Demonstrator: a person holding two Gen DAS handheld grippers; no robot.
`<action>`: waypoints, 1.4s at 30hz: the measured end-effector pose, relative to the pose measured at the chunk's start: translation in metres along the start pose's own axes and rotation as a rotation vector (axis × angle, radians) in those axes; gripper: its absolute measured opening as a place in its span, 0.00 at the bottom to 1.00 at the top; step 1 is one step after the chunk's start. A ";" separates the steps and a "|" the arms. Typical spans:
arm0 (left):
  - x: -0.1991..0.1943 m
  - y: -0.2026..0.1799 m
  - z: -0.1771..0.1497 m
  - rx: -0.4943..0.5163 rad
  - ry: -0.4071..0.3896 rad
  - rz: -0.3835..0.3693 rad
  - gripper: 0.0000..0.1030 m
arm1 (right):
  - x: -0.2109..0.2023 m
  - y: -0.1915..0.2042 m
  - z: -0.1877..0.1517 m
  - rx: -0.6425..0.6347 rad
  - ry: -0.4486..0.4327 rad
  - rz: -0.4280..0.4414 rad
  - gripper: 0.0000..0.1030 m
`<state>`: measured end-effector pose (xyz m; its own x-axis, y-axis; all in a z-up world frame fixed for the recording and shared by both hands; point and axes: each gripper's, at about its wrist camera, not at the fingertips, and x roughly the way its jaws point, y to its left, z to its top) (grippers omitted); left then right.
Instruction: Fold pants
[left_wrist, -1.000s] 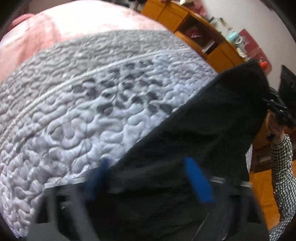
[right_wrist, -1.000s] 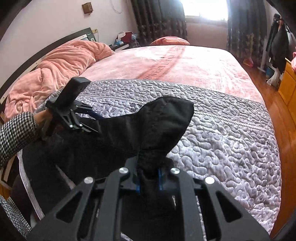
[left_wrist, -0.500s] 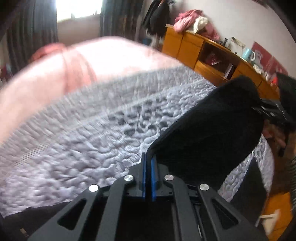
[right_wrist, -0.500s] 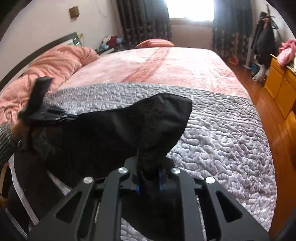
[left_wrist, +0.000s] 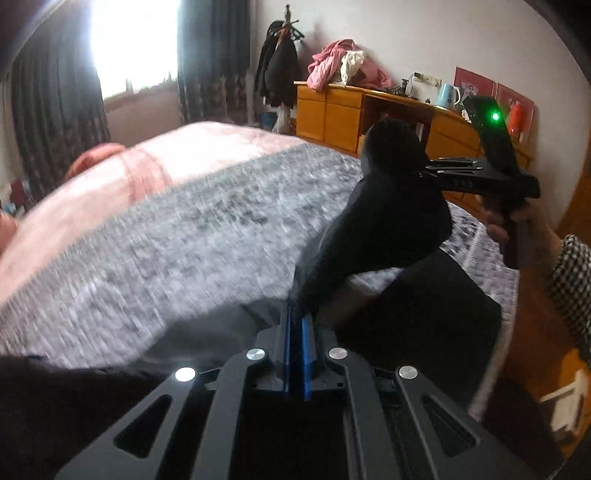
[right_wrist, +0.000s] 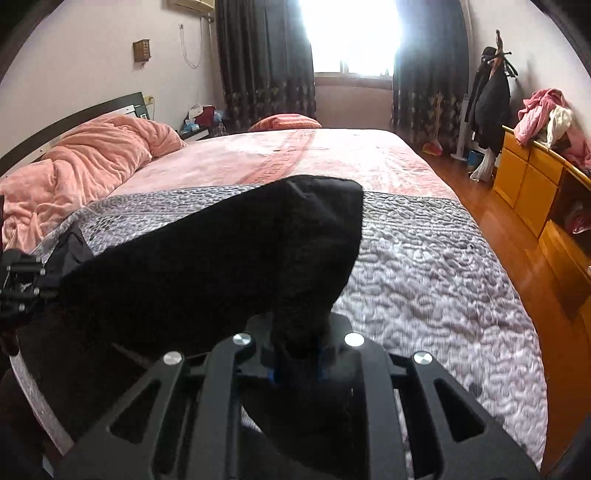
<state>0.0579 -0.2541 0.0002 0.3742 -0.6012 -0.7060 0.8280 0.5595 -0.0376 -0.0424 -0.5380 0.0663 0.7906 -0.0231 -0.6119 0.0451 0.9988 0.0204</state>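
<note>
A home bedroom: bed (right_wrist: 332, 166), curtains (right_wrist: 266, 59), dresser (right_wrist: 532, 184).

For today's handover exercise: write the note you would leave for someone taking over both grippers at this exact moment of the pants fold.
Left gripper: jaws shut on an edge of the black pants.
Right gripper: jaws shut on a bunched part of the pants.
The pants hang lifted between the two grippers above the grey quilt; the lower cloth trails off the near bed edge.
Done: both grips taken, cloth raised.
Left: lay the pants flat on the quilt and fold; no fold is visible yet.
</note>
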 end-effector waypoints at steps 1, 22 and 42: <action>-0.001 -0.004 -0.007 -0.022 0.005 -0.007 0.05 | -0.003 0.002 -0.007 -0.008 0.006 -0.001 0.17; 0.014 -0.069 -0.140 -0.243 0.148 0.084 0.28 | -0.065 0.044 -0.143 -0.084 0.248 -0.054 0.66; 0.036 -0.066 -0.131 -0.331 0.174 0.089 0.63 | -0.097 -0.041 -0.243 0.769 0.344 0.289 0.81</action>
<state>-0.0377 -0.2382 -0.1156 0.3387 -0.4516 -0.8254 0.6051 0.7763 -0.1764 -0.2694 -0.5662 -0.0669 0.6127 0.3633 -0.7019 0.3675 0.6553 0.6599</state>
